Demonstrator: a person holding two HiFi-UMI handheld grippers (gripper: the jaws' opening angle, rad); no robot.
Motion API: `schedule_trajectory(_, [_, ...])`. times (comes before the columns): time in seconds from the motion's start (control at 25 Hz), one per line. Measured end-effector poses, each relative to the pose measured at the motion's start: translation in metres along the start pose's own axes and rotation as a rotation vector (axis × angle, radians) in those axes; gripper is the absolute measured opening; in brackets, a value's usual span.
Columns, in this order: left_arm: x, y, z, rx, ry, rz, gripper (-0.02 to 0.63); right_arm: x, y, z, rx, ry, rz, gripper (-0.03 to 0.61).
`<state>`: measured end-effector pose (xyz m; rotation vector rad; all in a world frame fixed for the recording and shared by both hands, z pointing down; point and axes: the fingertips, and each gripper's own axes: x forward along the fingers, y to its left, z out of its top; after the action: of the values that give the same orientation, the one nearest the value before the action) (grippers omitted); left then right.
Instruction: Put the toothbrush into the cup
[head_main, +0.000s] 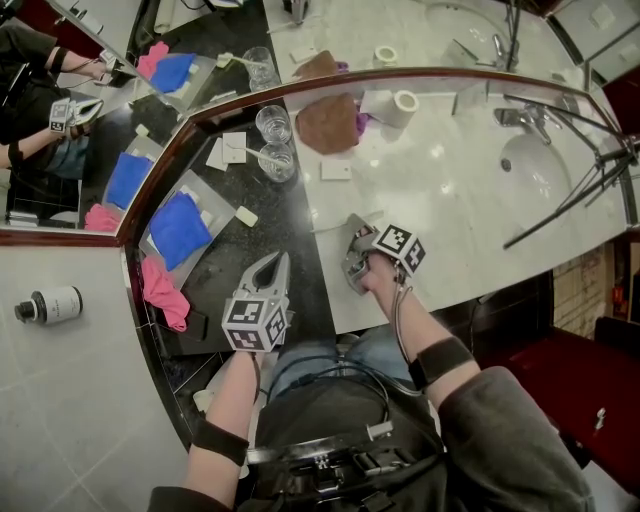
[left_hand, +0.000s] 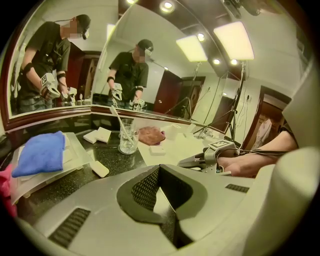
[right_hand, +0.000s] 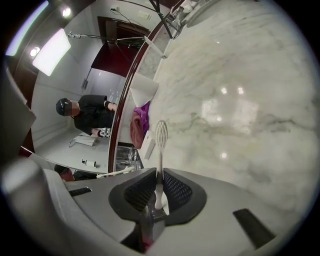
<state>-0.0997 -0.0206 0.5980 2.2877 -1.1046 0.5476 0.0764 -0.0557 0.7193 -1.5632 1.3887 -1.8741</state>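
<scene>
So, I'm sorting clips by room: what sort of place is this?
Probably a bathroom: a marble counter with a sink and tap, a wall mirror behind it, and a toothbrush.

Bare white marble counter (head_main: 440, 215) ahead, clutter left.
Beyond the fingers of the right gripper (head_main: 356, 238) the counter is open up to a white bar (head_main: 336, 170) and a crumpled brown cloth (head_main: 327, 125); left of them stand two clear glass cups (head_main: 277, 161); black tripod legs (head_main: 560, 200) cross far right.
</scene>
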Motion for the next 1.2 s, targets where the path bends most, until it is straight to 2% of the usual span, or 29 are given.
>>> schedule_trajectory(0.12, [-0.001, 0.002, -0.001, 0.0, 0.001, 0.002, 0.002, 0.001, -0.005, -0.002, 0.007, 0.004, -0.022, 0.075])
schedule_trajectory(0.24, [-0.001, 0.001, -0.002, -0.004, 0.0, 0.001, 0.002, -0.001, -0.009, -0.003, 0.016, 0.001, -0.039, 0.134])
schedule_trajectory(0.56, [0.001, -0.007, -0.007, -0.007, 0.005, -0.013, 0.002, -0.008, -0.021, -0.007, 0.034, 0.003, -0.097, 0.147])
schedule_trajectory(0.72, [0.002, -0.01, -0.006, -0.007, 0.005, -0.019, 0.002, -0.012, -0.023, -0.005, 0.043, -0.006, -0.129, 0.192])
schedule_trajectory(1.0, [0.003, -0.014, 0.002, -0.001, -0.008, -0.025, 0.002, -0.02, -0.027, -0.006, 0.024, 0.005, -0.193, 0.215])
schedule_trajectory(1.12, [0.002, -0.014, 0.004, -0.001, -0.013, -0.022, 0.002, -0.019, -0.022, -0.004, 0.016, 0.003, -0.199, 0.287])
schedule_trajectory(1.2, [0.0, -0.014, 0.006, -0.003, -0.017, -0.019, 0.002, -0.02, -0.019, -0.001, -0.001, -0.003, -0.21, 0.305])
